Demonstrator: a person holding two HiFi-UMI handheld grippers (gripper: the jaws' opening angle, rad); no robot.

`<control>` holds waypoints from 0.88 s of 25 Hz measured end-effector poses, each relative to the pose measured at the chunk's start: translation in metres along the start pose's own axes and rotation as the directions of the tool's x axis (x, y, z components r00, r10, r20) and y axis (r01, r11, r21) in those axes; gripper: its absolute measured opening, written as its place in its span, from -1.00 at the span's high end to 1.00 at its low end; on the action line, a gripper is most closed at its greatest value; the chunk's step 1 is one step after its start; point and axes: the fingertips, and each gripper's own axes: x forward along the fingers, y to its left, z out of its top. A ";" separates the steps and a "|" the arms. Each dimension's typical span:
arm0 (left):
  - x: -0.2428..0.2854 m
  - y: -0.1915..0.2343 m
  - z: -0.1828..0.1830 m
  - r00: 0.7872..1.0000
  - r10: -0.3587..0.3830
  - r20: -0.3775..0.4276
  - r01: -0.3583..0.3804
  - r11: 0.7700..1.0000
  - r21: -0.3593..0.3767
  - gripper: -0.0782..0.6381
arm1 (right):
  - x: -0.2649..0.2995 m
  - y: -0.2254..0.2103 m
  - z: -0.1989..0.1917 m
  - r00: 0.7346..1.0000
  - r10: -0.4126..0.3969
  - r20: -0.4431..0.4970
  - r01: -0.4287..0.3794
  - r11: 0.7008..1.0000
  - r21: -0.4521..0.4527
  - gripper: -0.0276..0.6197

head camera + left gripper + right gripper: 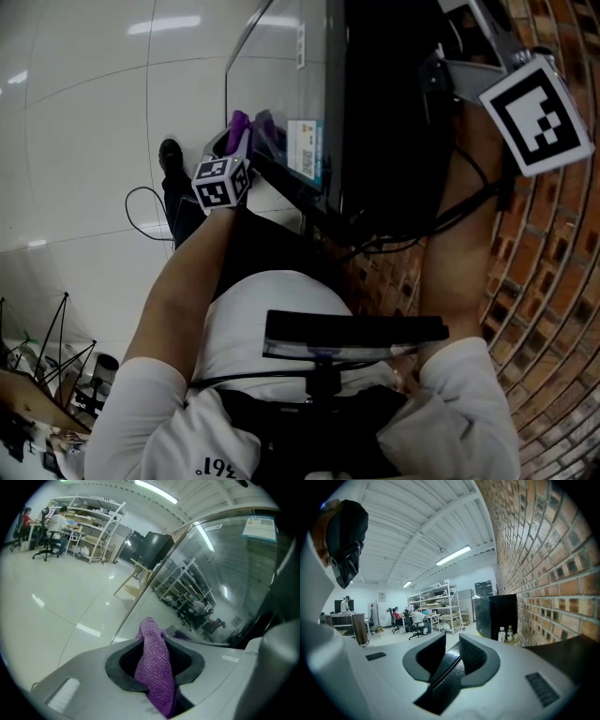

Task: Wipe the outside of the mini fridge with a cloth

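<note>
Wiping step: the glass face of the mini fridge (225, 588) looks like the surface in hand, and I judge most of the pane is not yet covered.
Left jaws: the left gripper (154, 641) is clamped narrow on the purple cloth (157, 672). The cloth runs up between the pads and pokes out past the tips.
Fridge from the left jaws: the glass lies just ahead and to the right of the tips. I cannot tell whether the cloth touches it.
Right jaws: the right gripper (451, 641) is narrow, pinching a dark edge (445, 677) that runs lengthwise between the pads. It is probably part of the fridge's black casing, held to steady it.
Contact: lead with the tuft beyond the tips, so fabric rather than hard jaw meets the glass.
Stroke: use long, overlapping passes with light, even pressure. The tuft is small, so each pass will clean only a thin strip.
Sticker: a label (259, 528) sits above and to the right of the left jaws. Go gently over its edges so they don't lift.
Grip risk: drag on the glass could pull the cloth out, so the clamp should be firm.
Bracing: hold the right jaws steady so the door does not swing under the push.
</note>
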 end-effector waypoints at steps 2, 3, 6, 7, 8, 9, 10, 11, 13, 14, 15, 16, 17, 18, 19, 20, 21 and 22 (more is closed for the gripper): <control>0.003 0.002 0.000 1.000 -0.002 -0.012 0.002 1.000 0.019 0.52 | 0.000 0.000 0.001 1.000 0.001 0.001 -0.001 1.000 0.001 0.67; 0.005 0.004 0.000 1.000 -0.001 -0.020 0.002 1.000 0.029 0.52 | 0.000 0.000 0.001 1.000 0.001 0.002 -0.001 1.000 0.002 0.67; 0.007 0.007 -0.004 0.999 0.004 -0.047 -0.001 0.999 0.047 0.52 | 0.000 0.000 0.000 1.000 -0.002 0.004 0.002 1.000 0.005 0.67; 0.007 0.008 -0.003 0.999 0.003 -0.048 -0.001 0.999 0.048 0.52 | 0.000 0.000 0.000 1.000 -0.002 0.005 0.002 1.000 0.005 0.67; 0.007 0.008 -0.003 0.999 0.002 -0.046 0.000 0.999 0.046 0.52 | 0.000 0.001 0.001 1.000 -0.001 0.005 0.001 1.000 0.005 0.67; 0.007 0.008 -0.002 0.999 0.000 -0.045 0.002 0.999 0.043 0.52 | 0.000 0.001 0.001 1.000 0.000 0.006 0.000 1.000 0.005 0.67; 0.006 0.008 -0.002 0.999 -0.001 -0.047 0.003 0.999 0.040 0.52 | 0.000 0.002 0.001 1.000 0.000 0.006 0.000 1.000 0.005 0.67; 0.005 0.009 -0.002 0.999 -0.001 -0.050 0.003 0.999 0.039 0.52 | 0.000 0.001 0.001 1.000 -0.001 0.007 0.001 1.000 0.006 0.67; 0.004 0.008 0.000 0.999 -0.006 -0.051 0.007 0.999 0.034 0.52 | 0.000 0.000 0.000 1.000 -0.005 0.008 0.005 1.000 0.009 0.67; 0.002 0.007 0.002 0.999 -0.010 -0.047 0.011 1.000 0.028 0.52 | -0.001 -0.001 0.000 1.000 -0.006 0.008 0.006 1.000 0.011 0.67; -0.001 0.006 0.004 0.999 -0.014 -0.041 0.015 1.000 0.022 0.52 | -0.001 -0.001 0.000 1.000 -0.007 0.007 0.007 1.000 0.013 0.67; -0.004 0.005 0.007 0.999 -0.019 -0.033 0.020 1.000 0.015 0.52 | -0.001 -0.002 -0.001 1.000 -0.008 0.007 0.008 1.000 0.015 0.67; -0.008 0.002 0.011 0.999 -0.029 -0.024 0.029 1.000 0.006 0.52 | -0.001 -0.002 -0.001 1.000 -0.009 0.006 0.009 1.000 0.016 0.67; -0.013 -0.002 0.015 0.999 -0.042 -0.013 0.042 0.999 -0.006 0.52 | -0.002 -0.002 -0.001 1.000 -0.011 0.005 0.011 1.000 0.016 0.67; -0.017 -0.006 0.019 0.998 -0.059 0.000 0.059 0.998 -0.020 0.52 | -0.002 -0.002 -0.001 1.000 -0.012 0.004 0.012 1.000 0.017 0.67; -0.022 -0.010 0.025 0.997 -0.074 0.016 0.075 0.997 -0.035 0.52 | -0.002 -0.003 -0.001 1.000 -0.013 0.003 0.013 1.000 0.017 0.67; -0.027 -0.014 0.032 0.995 -0.088 0.035 0.090 0.995 -0.048 0.52 | -0.002 -0.004 -0.001 1.000 -0.015 0.003 0.015 1.000 0.018 0.67; -0.033 -0.018 0.041 0.993 -0.102 0.056 0.105 0.993 -0.060 0.52 | -0.002 -0.005 -0.002 1.000 -0.018 0.002 0.018 1.000 0.018 0.67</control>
